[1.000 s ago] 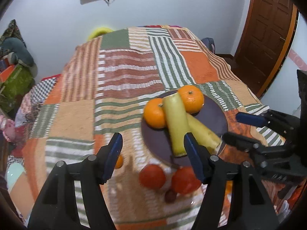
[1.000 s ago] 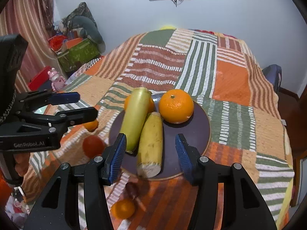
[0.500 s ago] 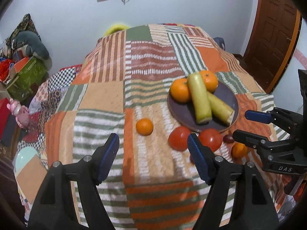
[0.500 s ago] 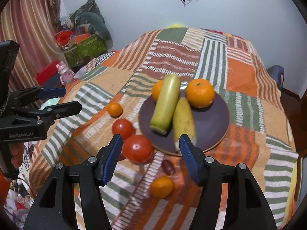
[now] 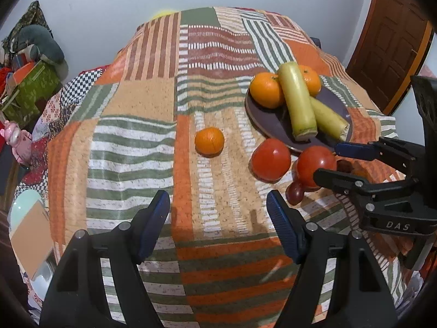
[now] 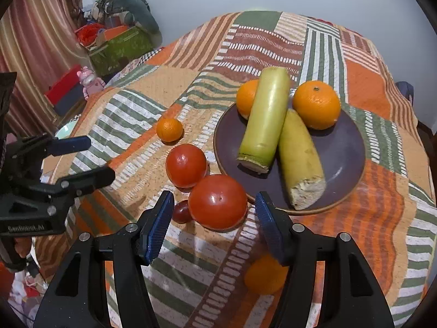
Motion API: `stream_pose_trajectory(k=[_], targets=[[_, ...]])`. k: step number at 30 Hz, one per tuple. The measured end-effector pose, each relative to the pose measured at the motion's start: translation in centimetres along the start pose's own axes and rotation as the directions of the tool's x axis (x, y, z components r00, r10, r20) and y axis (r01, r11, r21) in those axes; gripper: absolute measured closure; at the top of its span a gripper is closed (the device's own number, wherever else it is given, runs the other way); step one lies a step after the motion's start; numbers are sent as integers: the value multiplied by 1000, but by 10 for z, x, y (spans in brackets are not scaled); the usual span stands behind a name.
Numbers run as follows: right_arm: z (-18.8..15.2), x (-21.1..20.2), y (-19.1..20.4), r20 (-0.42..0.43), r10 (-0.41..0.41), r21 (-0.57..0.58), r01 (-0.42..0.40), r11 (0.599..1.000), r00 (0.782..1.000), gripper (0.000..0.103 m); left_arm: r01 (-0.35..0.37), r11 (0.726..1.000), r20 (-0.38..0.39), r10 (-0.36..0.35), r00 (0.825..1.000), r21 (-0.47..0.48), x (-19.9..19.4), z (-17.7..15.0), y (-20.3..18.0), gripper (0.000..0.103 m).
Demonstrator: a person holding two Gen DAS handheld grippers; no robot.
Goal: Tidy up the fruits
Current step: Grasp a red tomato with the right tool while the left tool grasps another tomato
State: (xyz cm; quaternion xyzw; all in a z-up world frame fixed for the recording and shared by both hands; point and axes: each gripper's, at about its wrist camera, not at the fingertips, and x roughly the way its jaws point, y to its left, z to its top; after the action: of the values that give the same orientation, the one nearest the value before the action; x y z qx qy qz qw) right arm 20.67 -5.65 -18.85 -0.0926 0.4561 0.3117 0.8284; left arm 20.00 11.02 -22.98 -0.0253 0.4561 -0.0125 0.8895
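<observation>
Right gripper (image 6: 214, 220) spread, nothing pinched; near tomato (image 6: 217, 201) sits just beyond tips, between pads. Left gripper (image 5: 218, 220) spread, empty, over bare cloth; small orange (image 5: 209, 140) farther ahead.

Likely step: seat tomato onto plate (image 6: 349, 139). Lower squarely, centre pads on widest part, squeeze gently; avoid grape (image 6: 181, 211) touching tomato's left side. Place in far-right bare patch, clear of two gourds (image 6: 269, 120).

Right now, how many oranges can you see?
4. Two oranges on the plate, one left and one right of the gourds; one on the cloth left of the plate; one partly behind the right gripper's finger.
</observation>
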Motion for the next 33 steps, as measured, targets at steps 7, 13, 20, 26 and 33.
stream_pose_trajectory(k=[7, 13, 20, 26, 33], targets=[[0, 16, -1, -48, -16, -2, 16, 1000, 999, 47, 19, 1000, -23, -19, 1000, -25, 13, -3, 3, 30], [-1, 12, -3, -44, 5, 2, -5, 1000, 999, 55, 31, 999, -21, -32, 999, -29, 17, 1, -1, 30], [2, -11, -12, 33, -3, 27, 3, 1000, 999, 56, 54, 999, -28, -54, 998, 2, 22, 11, -18, 30], [2, -34, -31, 91, -27, 46, 23, 999, 995, 56, 69, 997, -44, -68, 997, 32, 35, 22, -40, 30], [-6, -49, -52, 114, -55, 72, 47, 996, 992, 56, 57, 998, -86, -55, 995, 27, 61, 33, -54, 30]])
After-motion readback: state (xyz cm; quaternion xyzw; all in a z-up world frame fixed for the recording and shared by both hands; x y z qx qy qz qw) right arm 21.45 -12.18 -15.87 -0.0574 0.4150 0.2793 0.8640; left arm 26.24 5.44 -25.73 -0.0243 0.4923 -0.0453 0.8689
